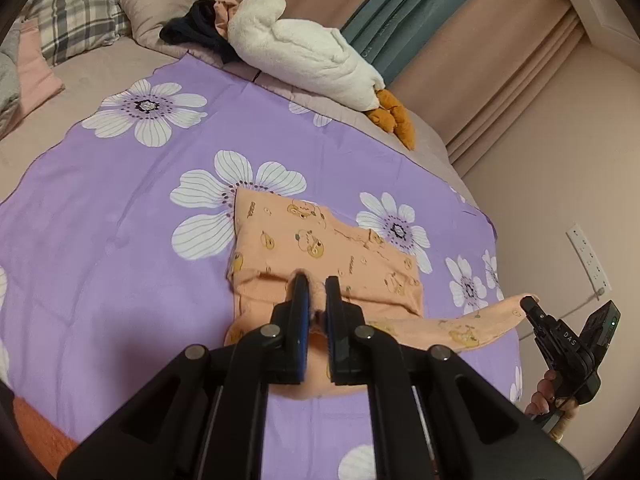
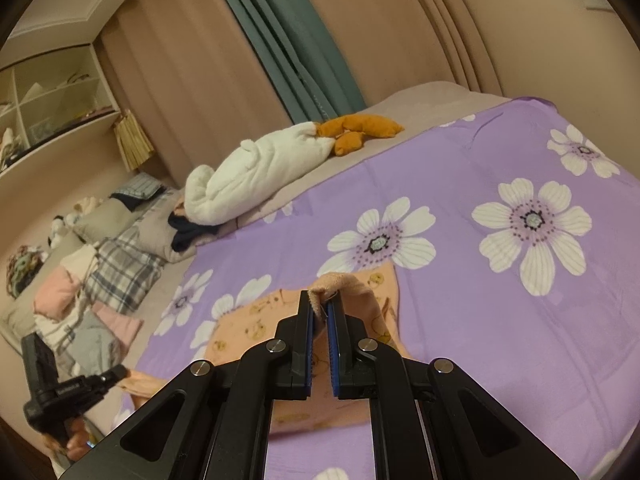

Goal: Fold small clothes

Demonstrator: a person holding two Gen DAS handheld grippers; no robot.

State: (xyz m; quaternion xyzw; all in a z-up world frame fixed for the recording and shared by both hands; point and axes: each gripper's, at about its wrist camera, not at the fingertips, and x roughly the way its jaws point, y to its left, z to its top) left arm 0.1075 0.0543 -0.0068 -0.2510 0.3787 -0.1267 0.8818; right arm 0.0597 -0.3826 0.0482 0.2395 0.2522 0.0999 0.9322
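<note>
Dim, warm indoor light gives both fisheye views a pinkish cast, with dark vignetted corners, strongly bowed edges, soft shadow beneath the near gripper frames, mild grain, and softness toward the rims.

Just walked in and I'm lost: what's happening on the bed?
A person is folding a small orange garment on the purple flowered sheet. The left gripper pinches its near edge; the right gripper pinches another part, stretched out to the side. The fold is only partly done.
</note>
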